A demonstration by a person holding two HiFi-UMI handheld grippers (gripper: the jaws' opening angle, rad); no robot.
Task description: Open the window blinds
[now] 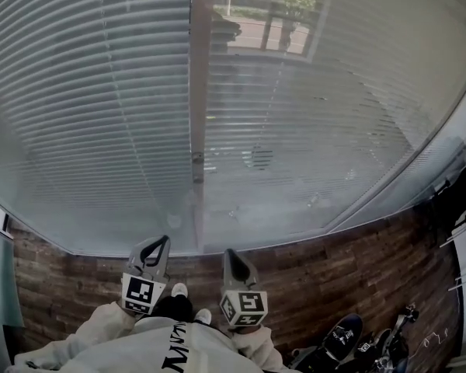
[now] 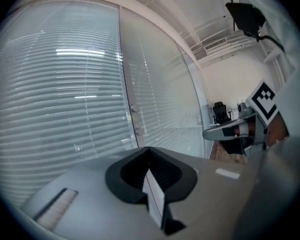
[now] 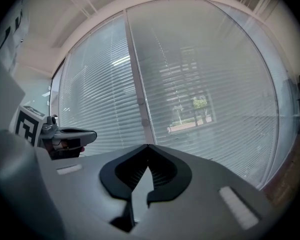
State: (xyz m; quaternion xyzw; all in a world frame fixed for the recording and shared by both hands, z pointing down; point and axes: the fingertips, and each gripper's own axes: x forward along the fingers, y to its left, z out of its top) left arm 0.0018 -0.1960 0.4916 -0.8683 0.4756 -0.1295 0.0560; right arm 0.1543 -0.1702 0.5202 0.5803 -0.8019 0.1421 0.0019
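Your left gripper point(image 1: 160, 243) and right gripper point(image 1: 231, 255): both tongs pinched together, nothing between them. Tips near low edge of window blinds point(image 1: 93, 115), short of slats.
Blinds down over both panes, far side of scene; top cut off in head view.
Street, trees show only dimly through right pane's slats.
Thin line down left pane, possibly cord; too faint to tell.
Mullion point(image 1: 197, 92) splits panes.
Plank floor point(image 1: 318, 278) below; black shoe point(image 1: 340, 339) near right, partly cut off.
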